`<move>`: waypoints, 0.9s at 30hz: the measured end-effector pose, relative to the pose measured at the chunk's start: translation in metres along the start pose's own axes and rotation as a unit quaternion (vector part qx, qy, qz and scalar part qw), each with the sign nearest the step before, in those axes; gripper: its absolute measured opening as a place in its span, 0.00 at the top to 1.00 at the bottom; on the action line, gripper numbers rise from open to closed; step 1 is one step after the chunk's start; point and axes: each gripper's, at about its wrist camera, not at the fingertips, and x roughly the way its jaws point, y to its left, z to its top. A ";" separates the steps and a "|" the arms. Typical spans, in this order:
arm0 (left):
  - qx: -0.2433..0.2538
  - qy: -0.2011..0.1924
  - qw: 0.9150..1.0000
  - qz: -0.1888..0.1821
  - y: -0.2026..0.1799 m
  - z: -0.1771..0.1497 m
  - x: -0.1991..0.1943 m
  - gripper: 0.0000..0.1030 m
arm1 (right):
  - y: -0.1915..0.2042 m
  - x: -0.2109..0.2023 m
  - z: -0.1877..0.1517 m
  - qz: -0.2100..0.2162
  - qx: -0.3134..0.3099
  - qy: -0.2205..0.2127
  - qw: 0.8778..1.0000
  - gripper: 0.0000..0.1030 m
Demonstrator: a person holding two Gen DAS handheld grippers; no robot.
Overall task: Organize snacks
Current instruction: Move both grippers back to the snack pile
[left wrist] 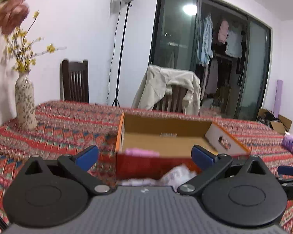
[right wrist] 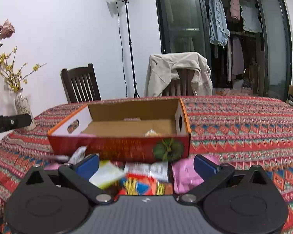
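Observation:
An open cardboard box (right wrist: 127, 148) with a red printed front stands on the patterned tablecloth; it also shows in the left wrist view (left wrist: 146, 163). A pink packet (left wrist: 141, 153) and a pale snack (right wrist: 151, 133) lie inside it. Several snack packets lie in front of the box: a pink one (right wrist: 185, 173), a white one (right wrist: 148, 169), a yellow-green one (right wrist: 107, 173), a red one (right wrist: 140, 185). My right gripper (right wrist: 146, 166) is open, above these packets. My left gripper (left wrist: 145, 157) is open and empty at the box's front wall, with a pale packet (left wrist: 177, 173) below it.
A flowered vase (left wrist: 25, 103) stands at the table's left. Two chairs (right wrist: 82, 83) stand behind the table, one with a beige jacket (right wrist: 177, 72). A light stand (right wrist: 129, 44) is by the wall. A purple bag (left wrist: 292, 141) lies at the table's right.

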 end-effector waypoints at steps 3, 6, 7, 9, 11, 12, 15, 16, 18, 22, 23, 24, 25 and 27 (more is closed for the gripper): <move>-0.005 0.019 1.000 -0.001 0.007 -0.013 -0.004 0.00 | 0.000 -0.008 -0.010 -0.002 -0.002 0.007 1.000 0.00; -0.008 0.027 1.000 0.000 0.012 -0.019 -0.010 0.00 | 0.002 -0.013 -0.018 -0.002 -0.007 0.017 1.000 0.00; -0.008 0.028 1.000 -0.001 0.013 -0.021 -0.012 0.00 | 0.002 -0.014 -0.020 -0.002 -0.006 0.020 1.000 0.00; -0.006 0.029 1.000 -0.002 0.013 -0.024 -0.016 0.00 | 0.003 -0.017 -0.024 0.003 -0.004 0.022 1.000 0.00; -0.004 0.030 1.000 -0.001 0.012 -0.026 -0.018 0.00 | 0.006 -0.018 -0.024 0.006 -0.002 0.025 1.000 0.00; -0.004 0.031 1.000 -0.002 0.012 -0.027 -0.018 0.00 | 0.006 -0.019 -0.025 0.007 -0.002 0.026 1.000 0.00; -0.005 0.032 0.999 -0.003 0.012 -0.028 -0.020 0.00 | 0.010 -0.012 -0.024 0.010 0.000 0.036 0.999 0.00; -0.006 0.033 0.999 -0.003 0.013 -0.028 -0.019 0.00 | 0.012 -0.008 -0.024 0.007 0.001 0.043 0.999 0.00; -0.008 0.035 0.999 -0.001 0.014 -0.029 -0.020 0.00 | 0.014 0.001 -0.023 0.005 0.006 0.055 0.998 0.00; -0.010 0.040 0.999 0.002 0.018 -0.031 -0.021 0.00 | 0.011 0.021 -0.023 -0.002 0.042 0.085 0.996 0.01; -0.010 0.040 0.999 0.004 0.019 -0.032 -0.022 0.00 | 0.009 0.025 -0.024 -0.002 0.052 0.093 0.994 0.04; -0.011 0.040 0.999 0.005 0.020 -0.032 -0.022 0.00 | 0.008 0.028 -0.027 -0.002 0.059 0.099 0.993 0.07; -0.013 0.040 0.999 0.005 0.021 -0.032 -0.023 0.00 | 0.006 0.031 -0.029 0.000 0.065 0.106 0.992 0.12; -0.014 0.041 0.999 0.006 0.022 -0.032 -0.023 0.00 | 0.006 0.031 -0.033 0.005 0.068 0.109 0.992 0.17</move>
